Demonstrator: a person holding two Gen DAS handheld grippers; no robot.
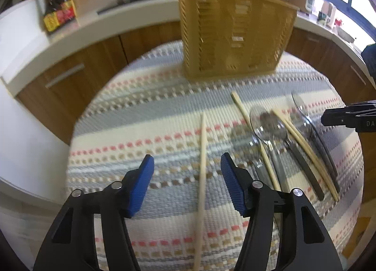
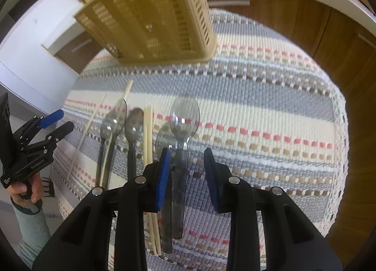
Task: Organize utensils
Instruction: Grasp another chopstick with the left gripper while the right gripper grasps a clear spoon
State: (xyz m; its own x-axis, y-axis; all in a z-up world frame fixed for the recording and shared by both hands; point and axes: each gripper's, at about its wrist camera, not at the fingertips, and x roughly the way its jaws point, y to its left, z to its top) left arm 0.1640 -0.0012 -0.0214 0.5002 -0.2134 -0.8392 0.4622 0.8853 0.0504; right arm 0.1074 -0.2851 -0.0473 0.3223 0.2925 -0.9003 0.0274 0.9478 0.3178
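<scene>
Chopstick (image 1: 202, 165): lies between left gripper's (image 1: 187, 185) parted, untouching pads; could roll aside on closing
Spoon (image 2: 181, 144): inside right gripper's (image 2: 186, 178) open pads; neighbouring utensils risk snagging

Basket (image 1: 235, 35) contents – blurred (top cut off)
</scene>
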